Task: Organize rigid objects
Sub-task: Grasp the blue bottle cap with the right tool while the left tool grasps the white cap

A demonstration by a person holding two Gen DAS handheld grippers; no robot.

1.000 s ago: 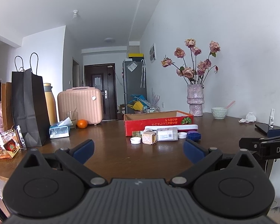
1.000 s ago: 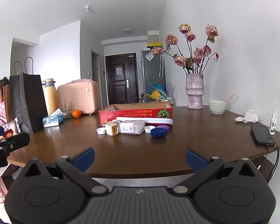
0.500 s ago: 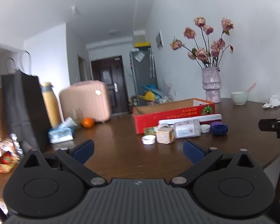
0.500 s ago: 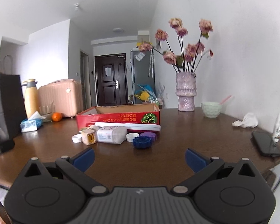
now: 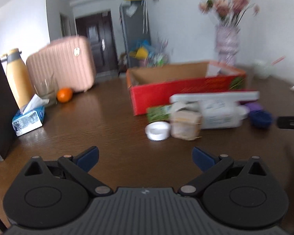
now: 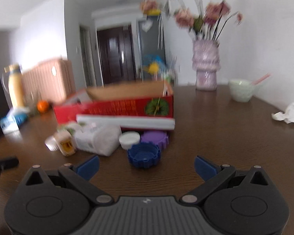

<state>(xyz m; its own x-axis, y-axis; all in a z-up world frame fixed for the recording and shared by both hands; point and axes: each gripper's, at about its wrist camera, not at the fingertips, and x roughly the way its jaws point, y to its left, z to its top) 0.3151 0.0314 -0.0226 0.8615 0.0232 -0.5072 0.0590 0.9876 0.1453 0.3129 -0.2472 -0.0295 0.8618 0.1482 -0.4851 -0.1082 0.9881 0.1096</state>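
Left hand-held gripper agape (empty), red box

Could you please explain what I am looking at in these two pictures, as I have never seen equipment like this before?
There is no robot here. A person holds a two-finger grasping tool in each hand, and each tool carries a wide-angle camera looking forward along its fingers. One picture comes from the left tool, the other from the right tool. The black shape with blue tips at the bottom of each picture is the tool itself. Both are open and hold nothing.

Ahead is a brown wooden table. On it stands an open red cardboard box, and in front of it lies a cluster of small items: a long white box, a white bottle lying on its side, a blue cap, a purple cap and a small white lid. The pictures are blurred, so the finer details are unclear.
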